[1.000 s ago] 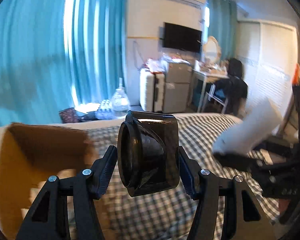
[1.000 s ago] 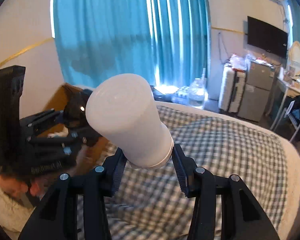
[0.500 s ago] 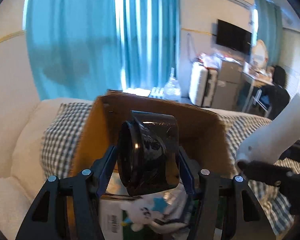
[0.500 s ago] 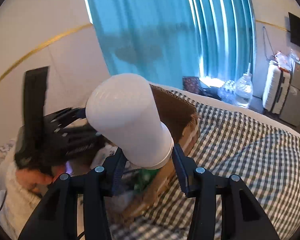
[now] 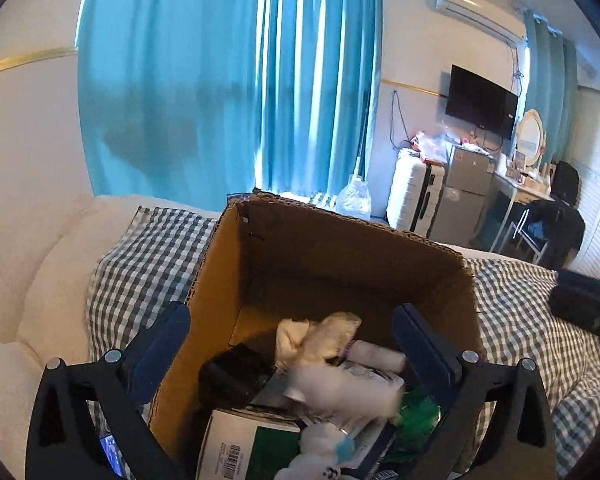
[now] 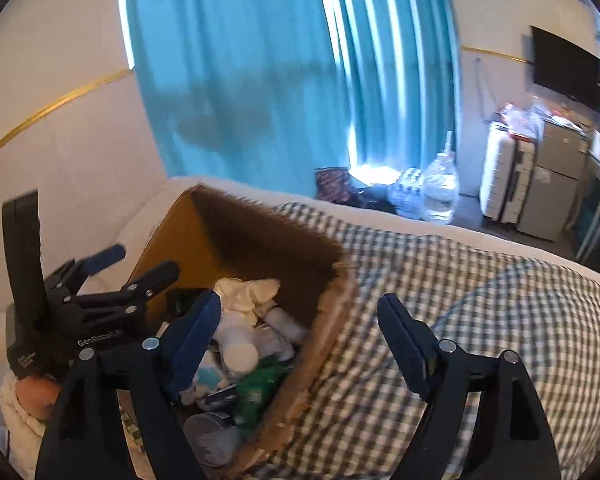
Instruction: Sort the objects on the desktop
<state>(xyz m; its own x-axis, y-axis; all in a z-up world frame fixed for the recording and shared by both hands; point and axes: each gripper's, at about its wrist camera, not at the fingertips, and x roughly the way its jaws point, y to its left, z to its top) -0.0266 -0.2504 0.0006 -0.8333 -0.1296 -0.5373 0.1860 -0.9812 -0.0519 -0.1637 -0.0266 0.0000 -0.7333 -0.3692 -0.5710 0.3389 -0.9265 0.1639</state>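
- My left gripper (image 5: 296,344) hangs over the open cardboard box (image 5: 340,248); its jaws are spreading wide and nothing sits between the pads.
- My right gripper (image 6: 300,332) is over the box's right-hand wall, one finger above the contents, the other above the checked bedspread (image 6: 480,300). Its jaws are also opening and hold nothing.
- The box rests on the bed, by the bedspread's edge nearest the white headboard cushion (image 5: 52,264); the blue curtain (image 5: 228,80) hangs behind.
- The black square-bodied object (image 5: 236,372) lies inside the box, toward its left wall, below my left gripper.
- The white bottle (image 6: 238,340) lies in the box among the other items, cap end toward the right wrist camera. In the left wrist view it shows as a blurred white shape (image 5: 344,392); I cannot tell whether it has come to rest.
- Other contents: a crumpled white cloth (image 5: 320,336) near the middle, a white carton with a barcode (image 5: 240,444) at the near edge, green packaging (image 6: 260,392) by the right wall, a small white plush (image 5: 320,456) at the near edge.
- In the right wrist view, my left gripper (image 6: 116,276) reaches in over the box's left wall, fingers spread.
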